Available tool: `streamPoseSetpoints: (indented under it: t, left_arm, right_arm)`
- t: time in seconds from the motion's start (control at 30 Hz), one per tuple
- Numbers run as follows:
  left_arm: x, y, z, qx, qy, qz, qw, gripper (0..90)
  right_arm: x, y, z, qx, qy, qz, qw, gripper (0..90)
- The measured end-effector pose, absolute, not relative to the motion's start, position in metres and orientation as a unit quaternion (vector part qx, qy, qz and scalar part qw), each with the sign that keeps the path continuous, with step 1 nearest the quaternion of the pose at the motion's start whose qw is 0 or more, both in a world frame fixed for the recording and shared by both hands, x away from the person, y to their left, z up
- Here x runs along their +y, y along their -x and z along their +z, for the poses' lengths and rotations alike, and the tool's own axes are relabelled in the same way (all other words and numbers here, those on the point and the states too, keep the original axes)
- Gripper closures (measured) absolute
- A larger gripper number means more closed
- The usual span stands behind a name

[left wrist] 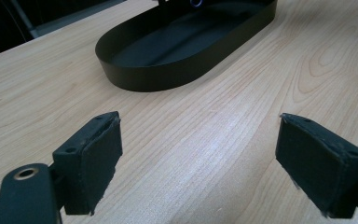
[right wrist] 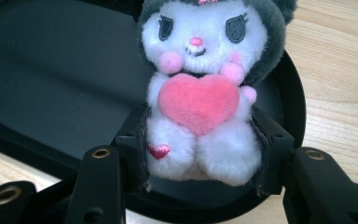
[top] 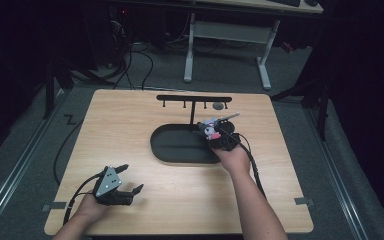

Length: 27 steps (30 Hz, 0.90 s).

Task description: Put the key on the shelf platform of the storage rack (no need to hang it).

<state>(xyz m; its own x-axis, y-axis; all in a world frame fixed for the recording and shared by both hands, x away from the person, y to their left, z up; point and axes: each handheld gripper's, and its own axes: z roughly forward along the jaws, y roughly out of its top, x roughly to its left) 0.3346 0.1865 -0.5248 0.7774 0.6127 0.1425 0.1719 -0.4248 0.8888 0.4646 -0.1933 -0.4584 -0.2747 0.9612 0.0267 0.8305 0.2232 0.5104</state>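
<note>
Plush toy [right wrist: 200,93] above tray's [top: 162,150] right end.

black tool [top: 130,181], grey triangular plate, trailing cable

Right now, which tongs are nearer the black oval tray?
Right. The right tongs hold a plush toy over the black oval tray's right end. The left tongs stand open over the bare wood, well short of the tray's near-left rim.

1. A small plush toy [top: 211,129] is held in the right gripper [top: 214,131], over the right end of the black oval tray [top: 172,145].
2. The left gripper [top: 130,181] is parked near the table's [top: 130,125] front-left edge, jaws spread apart.
3. A black hook rack [top: 193,99] is seen just behind the tray.
</note>
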Motion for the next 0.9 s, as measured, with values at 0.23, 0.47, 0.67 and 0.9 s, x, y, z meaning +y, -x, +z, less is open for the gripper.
streamPoseSetpoints:
  t: [0.23,0.47,0.67,0.9]
  left_arm:
    - [0.186,-0.335,-0.525,0.242,-0.811,0.231,0.480,15.4]
    - [0.186,-0.335,-0.525,0.241,-0.812,0.231,0.480,15.4]
    - [0.186,-0.335,-0.525,0.241,-0.812,0.231,0.479,15.4]
    - [0.186,-0.335,-0.525,0.241,-0.812,0.231,0.479,15.4]
  right_arm:
    - [-0.183,-0.461,-0.466,0.779,-0.578,0.203,0.136,48.8]
    - [-0.184,-0.454,-0.473,0.776,-0.585,0.207,0.114,48.4]
    - [-0.185,-0.454,-0.484,0.775,-0.589,0.206,0.104,48.0]
    - [-0.183,-0.456,-0.484,0.773,-0.588,0.214,0.101,42.0]
